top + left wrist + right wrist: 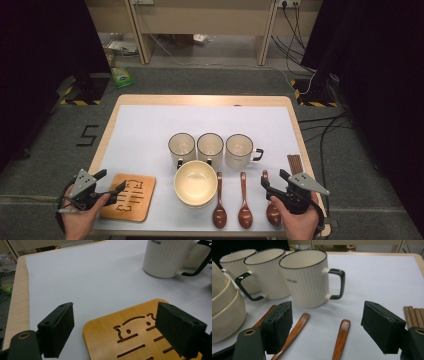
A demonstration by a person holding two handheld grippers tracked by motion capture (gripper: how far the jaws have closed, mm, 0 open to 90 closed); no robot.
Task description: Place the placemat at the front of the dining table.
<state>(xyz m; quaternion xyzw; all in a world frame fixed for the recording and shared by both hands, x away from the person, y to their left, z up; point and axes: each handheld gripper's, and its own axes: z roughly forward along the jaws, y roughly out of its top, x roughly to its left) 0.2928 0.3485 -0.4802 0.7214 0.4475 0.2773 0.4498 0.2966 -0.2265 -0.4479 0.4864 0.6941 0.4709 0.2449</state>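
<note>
White table [145, 125] has lots of room up top. My left gripper [111, 184] hangs wide open, empty, over the wooden mat's [131, 197] edge; my right gripper [274, 184] is wide open, empty, above the spoon [271, 206].

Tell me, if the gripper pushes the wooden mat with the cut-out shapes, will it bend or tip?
Probably neither. The wooden mat looks like a flat, stiff board lying flush on the table, so it would likely slide. It looks thin, so probably light. Its smooth face may slip between the left gripper pads.
</note>
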